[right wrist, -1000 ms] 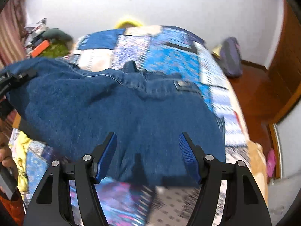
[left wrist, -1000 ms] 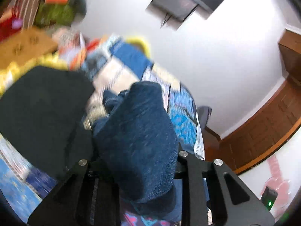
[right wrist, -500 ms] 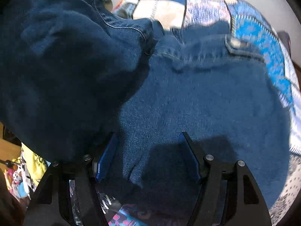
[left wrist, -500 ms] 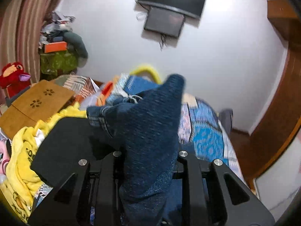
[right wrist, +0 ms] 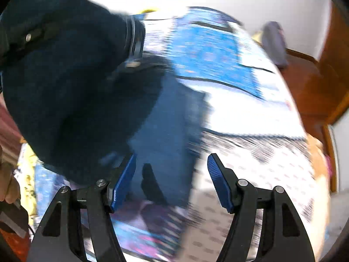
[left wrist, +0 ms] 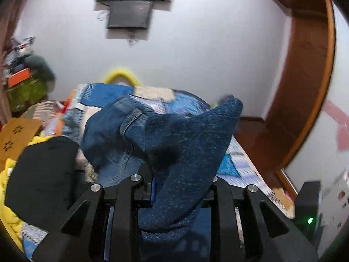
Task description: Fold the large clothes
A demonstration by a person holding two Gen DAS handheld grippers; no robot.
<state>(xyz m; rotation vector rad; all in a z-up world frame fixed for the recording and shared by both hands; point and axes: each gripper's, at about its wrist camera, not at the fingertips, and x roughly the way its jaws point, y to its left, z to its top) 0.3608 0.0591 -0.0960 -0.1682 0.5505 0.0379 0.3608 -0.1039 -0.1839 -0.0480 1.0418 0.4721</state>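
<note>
A bed point(left wrist: 242, 152) covered by a patchwork quilt point(right wrist: 209, 50) in blue, white and cream squares carries everything here. On its near left part lies a black cloth point(left wrist: 41, 174), with a yellow garment point(left wrist: 8, 200) at the left edge beside it, and further left a wooden board point(left wrist: 15, 137) with cut-out flower shapes. A pair of blue jeans point(right wrist: 168, 120) lies partly on the quilt towards the near left in the right wrist view, the rest of it bunched and raised; blur hides how much of it touches the bed.
</note>
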